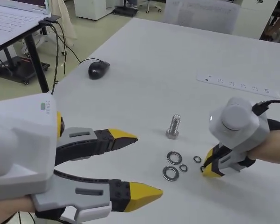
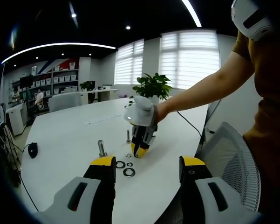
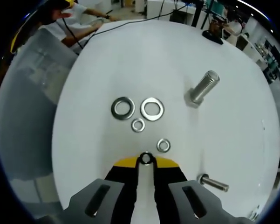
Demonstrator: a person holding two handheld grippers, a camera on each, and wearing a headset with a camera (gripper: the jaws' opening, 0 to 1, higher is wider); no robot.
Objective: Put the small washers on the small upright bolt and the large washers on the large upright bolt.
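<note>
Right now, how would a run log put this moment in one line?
right gripper: shut on small washer | left gripper: open, empty | large bolt: bare

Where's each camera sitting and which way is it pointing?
Head view: on the headset, down at the large bolt, left gripper and right gripper.
Left gripper view: along the open left gripper, toward the right gripper and the person's arm.
Right gripper view: down its fingers, shut on a small washer.
Shared: the large bolt.

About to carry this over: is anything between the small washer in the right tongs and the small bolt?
Nothing visible: bare table separates the small washer in the right tongs from the small bolt. A loose washer lies off that line.
</note>
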